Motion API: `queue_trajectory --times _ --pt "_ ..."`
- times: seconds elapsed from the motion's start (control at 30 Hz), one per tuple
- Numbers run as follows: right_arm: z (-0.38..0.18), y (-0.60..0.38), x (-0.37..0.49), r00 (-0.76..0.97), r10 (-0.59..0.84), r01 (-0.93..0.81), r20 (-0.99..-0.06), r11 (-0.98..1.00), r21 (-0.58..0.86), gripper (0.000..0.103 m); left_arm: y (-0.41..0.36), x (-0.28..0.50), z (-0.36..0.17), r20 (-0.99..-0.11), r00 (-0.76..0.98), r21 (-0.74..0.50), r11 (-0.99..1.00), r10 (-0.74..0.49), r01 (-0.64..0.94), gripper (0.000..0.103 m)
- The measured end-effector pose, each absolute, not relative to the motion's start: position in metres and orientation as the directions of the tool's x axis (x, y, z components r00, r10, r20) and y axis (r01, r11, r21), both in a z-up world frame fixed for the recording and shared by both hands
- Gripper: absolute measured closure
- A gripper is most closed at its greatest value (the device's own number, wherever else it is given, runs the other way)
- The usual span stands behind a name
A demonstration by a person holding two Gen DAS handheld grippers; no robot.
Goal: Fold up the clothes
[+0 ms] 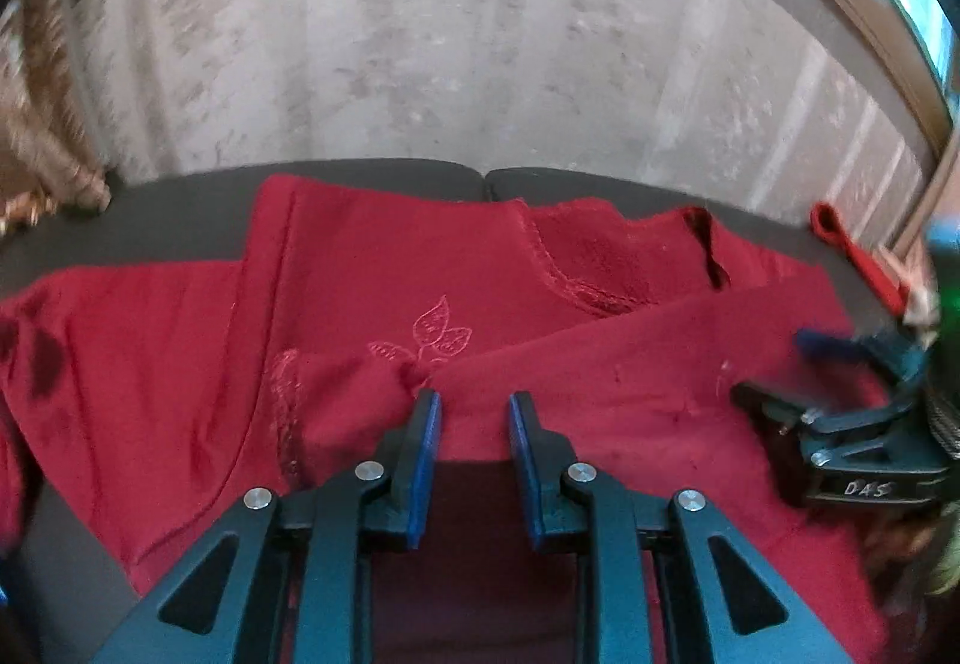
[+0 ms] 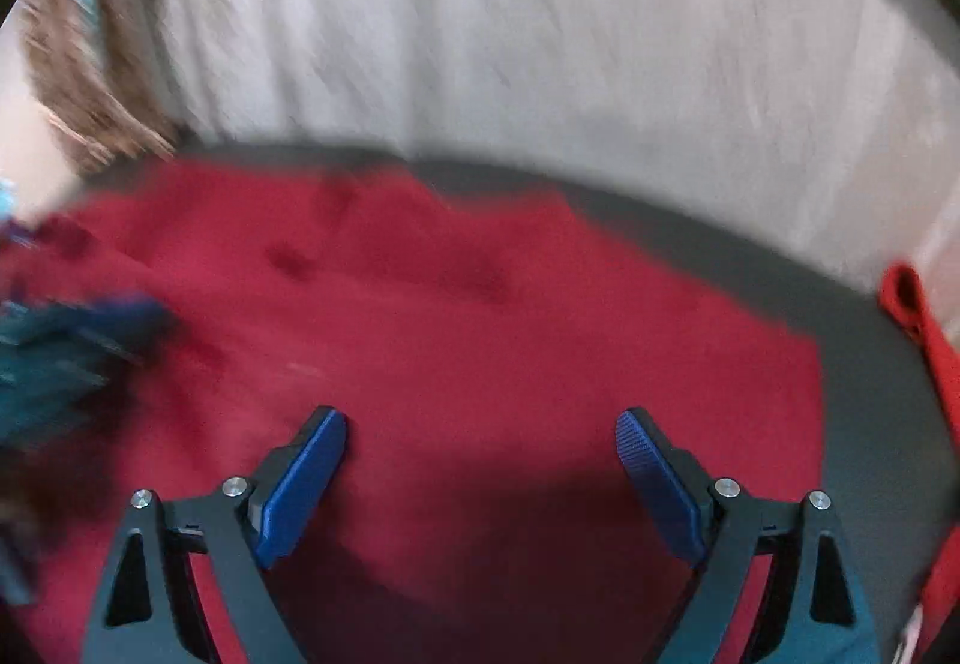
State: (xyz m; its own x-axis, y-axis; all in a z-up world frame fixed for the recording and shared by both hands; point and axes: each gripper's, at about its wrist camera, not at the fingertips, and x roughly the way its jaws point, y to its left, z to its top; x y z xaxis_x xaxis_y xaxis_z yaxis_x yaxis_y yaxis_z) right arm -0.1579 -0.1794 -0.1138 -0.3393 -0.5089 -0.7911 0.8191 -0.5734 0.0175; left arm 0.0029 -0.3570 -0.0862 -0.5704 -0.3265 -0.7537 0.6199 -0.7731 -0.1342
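A red garment point(image 1: 360, 274) with an embroidered leaf motif point(image 1: 438, 334) and its neckline point(image 1: 576, 268) lies spread on a dark grey surface point(image 1: 180, 208). One flap is folded across from the right. My left gripper point(image 1: 475, 424) hovers low over the fold's edge. Its blue pads stand a narrow gap apart, and I see cloth beneath them but none pinched. My right gripper point(image 2: 480, 424) is wide open above the red garment point(image 2: 480, 304), with nothing between its fingers. It also shows in the left wrist view as the right gripper point(image 1: 780, 370). The left gripper point(image 2: 66, 340) is a blur at the left of the right wrist view.
A red strap-like object point(image 1: 858, 256) lies at the surface's right edge, also seen as the red object point(image 2: 924, 346). A pale patterned wall point(image 1: 450, 34) rises just behind the surface. Brown patterned fabric point(image 1: 42, 154) hangs at the far left.
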Motion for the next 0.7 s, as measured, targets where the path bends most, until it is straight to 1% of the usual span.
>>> queue_trajectory --times 0.07,0.17,0.23,0.37,0.43,0.47,0.5,0.57,0.63,0.7 --pt "-0.115 -0.172 -0.165 -0.339 -0.53 0.806 -0.777 -0.59 0.051 0.007 -0.355 0.009 -0.084 -0.746 -0.589 -0.177 -0.76 -0.311 0.625 0.079" --pt "-0.121 -0.172 -0.167 -0.339 -0.526 0.811 -0.78 -0.584 0.042 0.004 -0.352 0.025 -0.08 -0.725 -0.624 -0.255 -0.727 -0.293 0.638 0.079" --pt "-0.124 -0.173 -0.168 -0.346 -0.522 0.81 -0.78 -0.586 0.033 0.003 -0.343 0.049 -0.076 -0.704 -0.649 -0.314 -0.694 -0.287 0.648 0.079" --pt "-0.121 -0.178 -0.169 -0.348 -0.51 0.811 -0.787 -0.584 0.021 0.0 -0.317 0.093 -0.073 -0.661 -0.693 -0.378 -0.672 -0.286 0.637 0.078" --pt "-0.116 -0.182 -0.169 -0.353 -0.494 0.812 -0.794 -0.584 0.003 0.001 -0.303 0.112 -0.073 -0.637 -0.717 -0.398 -0.677 -0.281 0.619 0.077" --pt "-0.107 -0.189 -0.162 -0.361 -0.507 0.826 -0.783 -0.564 -0.015 0.002 -0.297 0.117 -0.075 -0.629 -0.725 -0.399 -0.684 -0.279 0.61 0.075" --pt "-0.094 -0.198 -0.153 -0.369 -0.528 0.844 -0.765 -0.536 -0.038 0.004 -0.292 0.119 -0.078 -0.629 -0.727 -0.39 -0.697 -0.275 0.602 0.074" --pt "-0.068 -0.221 -0.128 -0.35 -0.59 0.889 -0.728 -0.453 -0.06 0.005 -0.284 0.121 -0.09 -0.65 -0.713 -0.374 -0.707 -0.262 0.601 0.074" --pt "-0.044 -0.256 -0.092 -0.255 -0.671 0.947 -0.696 -0.318 -0.041 0.005 -0.286 0.123 -0.099 -0.647 -0.724 -0.417 -0.686 -0.237 0.597 0.074" --pt "-0.032 -0.3 -0.05 -0.125 -0.701 0.987 -0.702 -0.162 -0.014 0.004 -0.292 0.126 -0.102 -0.631 -0.746 -0.461 -0.669 -0.215 0.583 0.074"
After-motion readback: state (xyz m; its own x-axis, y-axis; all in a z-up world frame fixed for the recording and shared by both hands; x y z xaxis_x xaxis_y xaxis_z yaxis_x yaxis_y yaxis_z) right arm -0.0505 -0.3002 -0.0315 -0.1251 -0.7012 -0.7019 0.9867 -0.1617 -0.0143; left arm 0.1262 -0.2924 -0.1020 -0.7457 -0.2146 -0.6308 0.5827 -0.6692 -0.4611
